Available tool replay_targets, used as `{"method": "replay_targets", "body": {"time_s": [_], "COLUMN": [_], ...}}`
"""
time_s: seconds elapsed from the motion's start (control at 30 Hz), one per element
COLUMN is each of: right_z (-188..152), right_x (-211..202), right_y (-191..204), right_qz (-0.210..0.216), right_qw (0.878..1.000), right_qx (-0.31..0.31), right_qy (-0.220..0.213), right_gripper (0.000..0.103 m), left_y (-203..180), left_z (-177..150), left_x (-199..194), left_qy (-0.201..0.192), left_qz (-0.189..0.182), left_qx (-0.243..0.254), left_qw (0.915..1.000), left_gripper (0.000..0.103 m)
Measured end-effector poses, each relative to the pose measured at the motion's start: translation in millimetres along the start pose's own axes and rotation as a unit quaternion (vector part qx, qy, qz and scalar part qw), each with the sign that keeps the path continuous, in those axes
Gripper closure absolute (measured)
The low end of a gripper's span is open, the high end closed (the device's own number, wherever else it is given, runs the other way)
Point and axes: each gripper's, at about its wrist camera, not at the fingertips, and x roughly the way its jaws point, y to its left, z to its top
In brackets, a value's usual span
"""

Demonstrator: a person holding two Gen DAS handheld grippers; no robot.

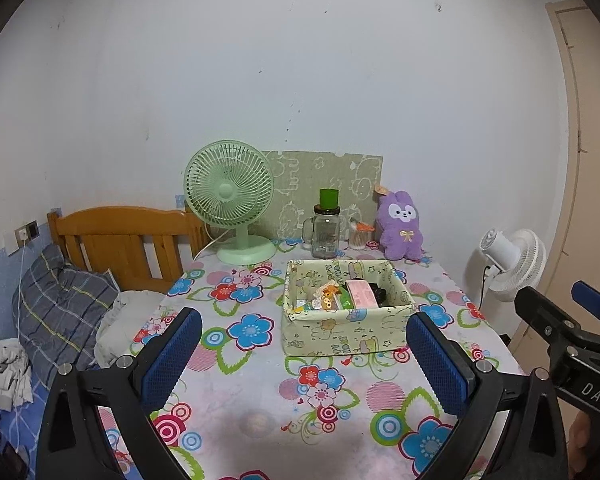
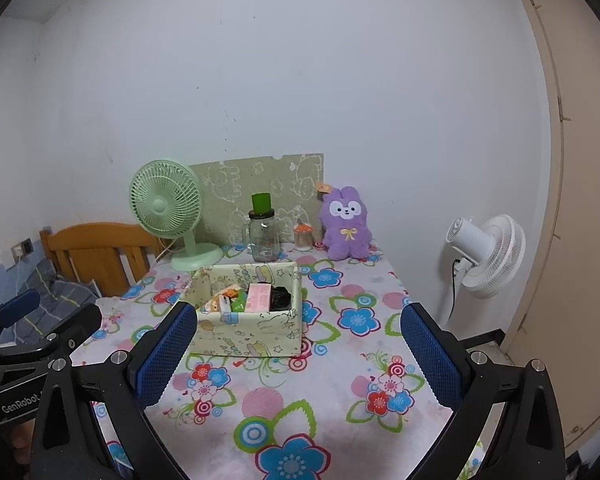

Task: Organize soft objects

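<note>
Both claws are held wide apart with nothing between the blue pads: the left gripper (image 1: 304,364) fills the bottom of the left wrist view, and the right gripper (image 2: 296,364) the bottom of the right wrist view, each hovering over the near part of the flowered tablecloth (image 1: 260,400). How far the organizing has come cannot be settled from this moment. The purple plush rabbit (image 1: 402,226) is seen upright at the far edge of the table, right of centre in the frame, just beside the cotton-swab jar (image 1: 358,236) and apart from the fabric storage box (image 1: 346,306) at mid-frame. Such a scene would fit a rabbit waiting to be stowed as well as a rabbit already set in its place against the wall. The box is seen to hold a pink packet (image 1: 362,294), a dark bundle and some small colourful items; whether any of them is soft cannot be told. Counted from largest to smallest: one bed with a wooden headboard (image 1: 128,240) at the left edge, one plaid pillow (image 1: 60,304), two fans (one green desk fan (image 1: 228,200), one white standing fan (image 1: 512,260) at the right edge), one patterned board (image 1: 328,184) against the wall, one storage box, one plush rabbit, one glass mug jar (image 1: 326,232) with a green cup on it, and one swab jar.
</note>
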Motion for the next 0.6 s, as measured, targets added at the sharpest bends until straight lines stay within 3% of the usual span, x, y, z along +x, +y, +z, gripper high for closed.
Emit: {"method": "replay_targets", "body": {"time_s": [0.6], "right_z": [-2.7], "right_x": [-2.7], "right_y": [-0.4], "right_qz": [0.005], "right_qw": [1.000], "right_qx": [0.005], "right_qy": [-0.002], "right_gripper": [0.000], "left_y": [-2.8], "left_z": [-1.4], "left_x": [1.1], "left_qy": [0.000], "left_qz": [-0.010], "left_qx": [-0.004], "left_qw": [0.9999], "left_gripper": [0.000]}}
